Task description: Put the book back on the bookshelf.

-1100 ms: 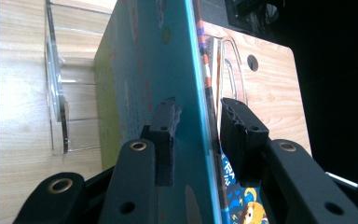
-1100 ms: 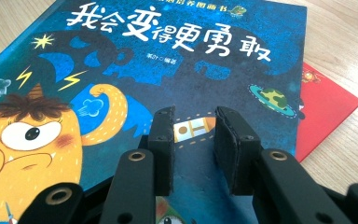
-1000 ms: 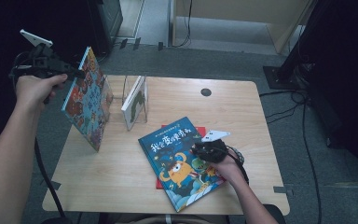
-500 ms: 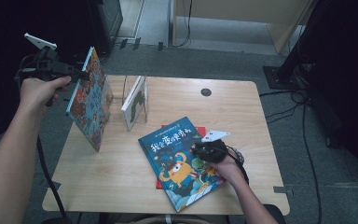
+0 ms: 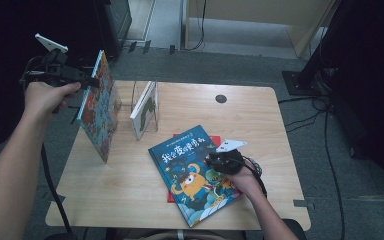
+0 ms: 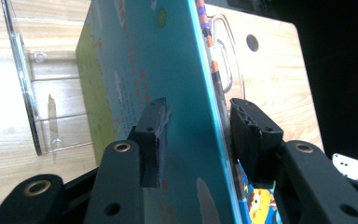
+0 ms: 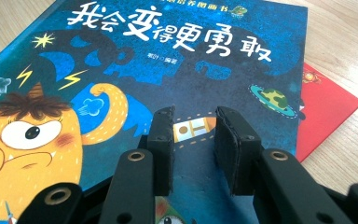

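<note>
With left claw (image 6: 199, 107) just loosening, spread around upright book (image 6: 168, 56), lean it onto clear stand (image 5: 141, 95) before fully letting go.

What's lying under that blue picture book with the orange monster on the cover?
A red book lies flat under the blue picture book, on the wooden table. Only its red corner and edge stick out; the blue book covers the rest, so its cover cannot be read.

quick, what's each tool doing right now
Left tool: open, its jaws have just been opening, astride the upright book, one pad apart from the cover.
Right tool: open, holding nothing, over the blue book.
</note>
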`<action>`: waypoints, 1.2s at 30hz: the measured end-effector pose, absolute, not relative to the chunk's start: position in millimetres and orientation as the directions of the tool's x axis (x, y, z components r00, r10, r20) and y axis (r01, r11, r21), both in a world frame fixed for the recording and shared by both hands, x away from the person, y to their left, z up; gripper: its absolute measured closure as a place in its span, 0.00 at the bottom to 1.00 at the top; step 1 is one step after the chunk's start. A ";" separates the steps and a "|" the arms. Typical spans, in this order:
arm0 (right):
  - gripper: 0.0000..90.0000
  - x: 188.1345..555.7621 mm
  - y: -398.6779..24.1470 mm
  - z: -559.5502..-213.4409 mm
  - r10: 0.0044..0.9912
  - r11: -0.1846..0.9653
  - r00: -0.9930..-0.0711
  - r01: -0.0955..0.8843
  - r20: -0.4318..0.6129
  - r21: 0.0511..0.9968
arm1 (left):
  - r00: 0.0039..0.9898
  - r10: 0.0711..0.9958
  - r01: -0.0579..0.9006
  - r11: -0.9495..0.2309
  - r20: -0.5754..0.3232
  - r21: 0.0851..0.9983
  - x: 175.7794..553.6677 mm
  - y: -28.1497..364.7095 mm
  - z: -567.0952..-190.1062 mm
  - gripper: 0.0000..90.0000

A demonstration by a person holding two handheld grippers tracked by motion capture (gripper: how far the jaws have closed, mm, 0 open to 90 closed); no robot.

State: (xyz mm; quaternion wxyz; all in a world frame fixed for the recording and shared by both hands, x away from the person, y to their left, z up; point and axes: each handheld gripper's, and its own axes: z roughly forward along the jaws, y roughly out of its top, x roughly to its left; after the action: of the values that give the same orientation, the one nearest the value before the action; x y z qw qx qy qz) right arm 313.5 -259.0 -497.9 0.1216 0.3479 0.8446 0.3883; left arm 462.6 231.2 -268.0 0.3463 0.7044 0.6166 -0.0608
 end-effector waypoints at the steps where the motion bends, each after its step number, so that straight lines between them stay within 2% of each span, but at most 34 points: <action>1: 0.76 313.5 -259.1 -497.9 0.682 0.456 -0.729 0.493 0.066 0.741 | 0.236 0.826 0.912 -0.006 -0.512 0.410 462.9 230.4 -267.8 0.64; 21: 0.76 313.5 -259.1 -497.9 0.681 0.456 -0.729 0.492 0.065 0.741 | 0.236 0.840 0.910 -0.014 -0.488 0.415 464.6 228.4 -262.6 0.61; 36: 0.68 314.8 -261.9 -497.5 0.690 0.450 -0.720 0.501 0.069 0.739 | 0.251 0.858 0.898 -0.033 -0.449 0.439 454.4 233.2 -252.7 0.58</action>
State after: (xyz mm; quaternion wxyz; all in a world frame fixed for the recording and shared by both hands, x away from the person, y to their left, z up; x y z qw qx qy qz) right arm 314.8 -261.9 -497.5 0.1219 0.3536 0.8426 0.3874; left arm 454.4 233.2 -252.7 0.3315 0.7179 0.6114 -0.0304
